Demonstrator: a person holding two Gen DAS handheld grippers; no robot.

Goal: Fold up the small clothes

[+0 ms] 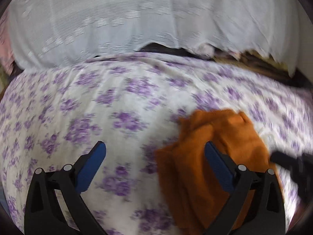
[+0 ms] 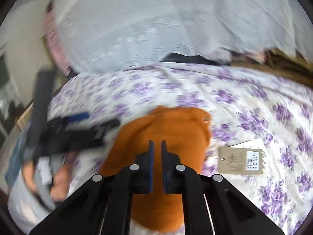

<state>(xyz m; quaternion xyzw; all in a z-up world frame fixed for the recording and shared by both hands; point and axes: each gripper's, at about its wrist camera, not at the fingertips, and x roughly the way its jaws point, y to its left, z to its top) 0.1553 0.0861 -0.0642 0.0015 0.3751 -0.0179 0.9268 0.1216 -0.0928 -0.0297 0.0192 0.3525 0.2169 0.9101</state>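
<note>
Right gripper (image 2: pixel 157 146): fingers nearly together, pinching nothing visible. Left gripper (image 1: pixel 154 152): spread. One orange garment (image 2: pixel 170 129), near end hidden; one tag (image 2: pixel 240 161), print blurred.

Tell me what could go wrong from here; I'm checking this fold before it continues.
The right tool is nearly shut above the orange garment, apparently gripping nothing, so a lift may come up empty. The paper tag lies loose beside the garment and could get folded in. The left tool is open, leaving that side unpinned.
</note>
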